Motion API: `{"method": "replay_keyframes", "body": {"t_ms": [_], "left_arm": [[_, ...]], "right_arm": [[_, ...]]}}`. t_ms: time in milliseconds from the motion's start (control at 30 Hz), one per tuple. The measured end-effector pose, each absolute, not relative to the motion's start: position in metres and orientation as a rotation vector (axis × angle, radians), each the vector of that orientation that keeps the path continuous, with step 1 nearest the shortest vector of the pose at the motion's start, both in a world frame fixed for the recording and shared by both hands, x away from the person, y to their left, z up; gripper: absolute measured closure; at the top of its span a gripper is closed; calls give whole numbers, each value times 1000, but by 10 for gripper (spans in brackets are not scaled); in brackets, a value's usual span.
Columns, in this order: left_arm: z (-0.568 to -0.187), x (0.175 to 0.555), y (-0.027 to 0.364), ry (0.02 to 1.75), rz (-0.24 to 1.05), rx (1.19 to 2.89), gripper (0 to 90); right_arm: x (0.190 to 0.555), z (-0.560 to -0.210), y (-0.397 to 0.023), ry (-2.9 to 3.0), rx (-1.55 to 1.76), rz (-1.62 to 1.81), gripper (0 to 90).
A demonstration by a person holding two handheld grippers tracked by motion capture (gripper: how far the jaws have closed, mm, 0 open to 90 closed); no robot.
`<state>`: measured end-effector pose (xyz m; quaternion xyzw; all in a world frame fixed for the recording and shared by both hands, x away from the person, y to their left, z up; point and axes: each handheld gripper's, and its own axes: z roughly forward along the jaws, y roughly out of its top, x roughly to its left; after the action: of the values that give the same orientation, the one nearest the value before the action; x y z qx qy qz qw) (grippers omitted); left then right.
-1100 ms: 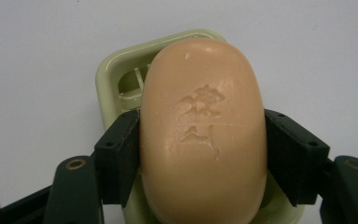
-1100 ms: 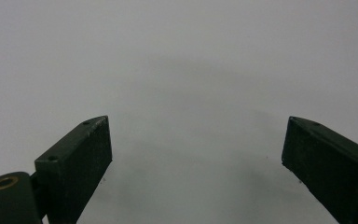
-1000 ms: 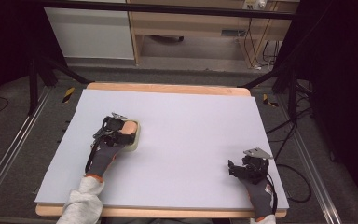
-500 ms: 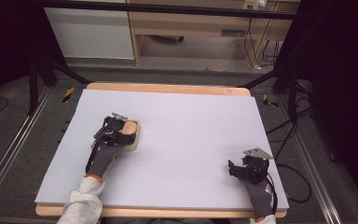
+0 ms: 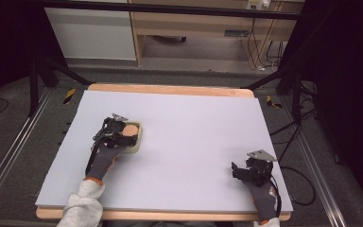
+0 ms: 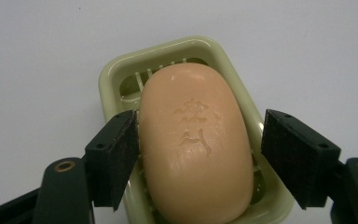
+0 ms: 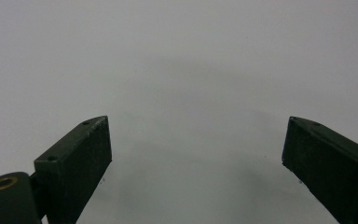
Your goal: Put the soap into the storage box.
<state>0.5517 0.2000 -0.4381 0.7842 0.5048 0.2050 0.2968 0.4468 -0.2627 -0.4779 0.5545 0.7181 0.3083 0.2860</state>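
An orange-pink bar of soap (image 6: 196,144) with a stamped mark lies in a pale green soap dish (image 6: 116,74) on the white table (image 5: 194,127). My left gripper (image 6: 200,123) straddles the soap from above. It is open: one jaw is at the soap's side, and a small gap remains at the other. In the high view the left gripper (image 5: 123,135) sits over the dish (image 5: 137,144) at the table's left. My right gripper (image 5: 241,171) rests near the front right corner. It is open (image 7: 193,135), with bare table between its jaws.
The white table top has a wooden rim (image 5: 170,90) at the back. Beyond it stand a wooden cabinet (image 5: 194,28) and dark stand legs (image 5: 274,75). Cables (image 5: 293,142) lie on the floor to the right.
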Motion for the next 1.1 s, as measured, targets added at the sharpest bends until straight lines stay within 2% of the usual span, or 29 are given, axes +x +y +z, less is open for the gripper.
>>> {"method": "replay_keyframes", "body": {"t_ms": [400,667,1100], "left_arm": [[-421,525,212,1262,585,2039,250],[-423,509,225,1254,615,2015,253],[-435,463,259,1239,686,1925,238]], "right_arm": [[446,-477,-264,1894,1493,826,82],[445,-477,-266,1878,1501,812,74],[444,-476,-272,1847,1517,787,72]]}}
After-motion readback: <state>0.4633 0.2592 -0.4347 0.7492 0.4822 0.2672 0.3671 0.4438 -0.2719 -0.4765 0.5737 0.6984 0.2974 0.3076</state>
